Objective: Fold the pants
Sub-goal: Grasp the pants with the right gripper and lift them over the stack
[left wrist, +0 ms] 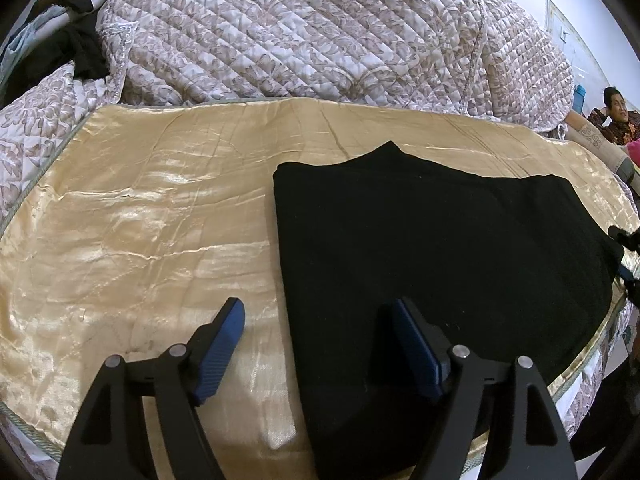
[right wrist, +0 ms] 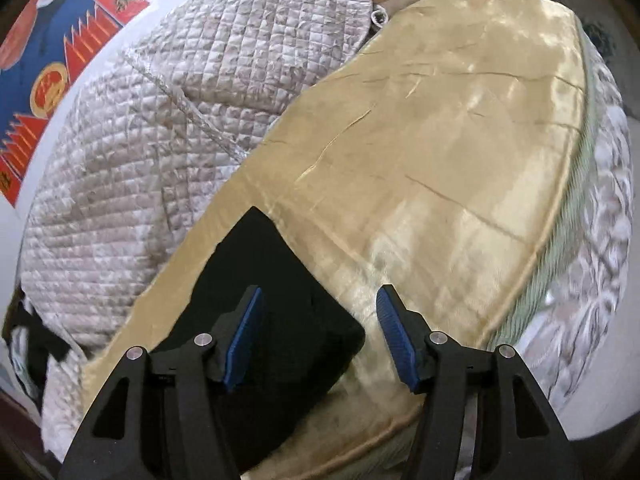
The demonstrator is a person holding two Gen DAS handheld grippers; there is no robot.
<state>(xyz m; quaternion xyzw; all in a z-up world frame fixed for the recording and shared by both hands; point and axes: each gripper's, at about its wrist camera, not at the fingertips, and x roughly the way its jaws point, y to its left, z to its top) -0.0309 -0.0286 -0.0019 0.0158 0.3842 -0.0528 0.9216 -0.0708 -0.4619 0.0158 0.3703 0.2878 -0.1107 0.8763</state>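
Note:
The black pants [left wrist: 440, 240] lie folded into a flat rectangle on the golden satin sheet [left wrist: 140, 220], right of the middle in the left wrist view. My left gripper [left wrist: 318, 306] stands open above the pants' left edge: one blue pad hangs over bare sheet, the other over black cloth, and neither pinches anything. In the right wrist view a corner of the pants [right wrist: 288, 264] shows under the left finger. My right gripper [right wrist: 320, 292] is open and tilted above that corner, with its other finger over bare sheet [right wrist: 440, 140].
A bunched quilted floral blanket [left wrist: 300, 32] fills the far side of the bed. Dark clothes [left wrist: 84, 52] lie piled at the far left. A person [left wrist: 616, 112] sits beyond the far right corner. The sheet's green-trimmed edge [right wrist: 560, 240] drops off at the right. A red-and-blue poster [right wrist: 52, 72] hangs on the wall.

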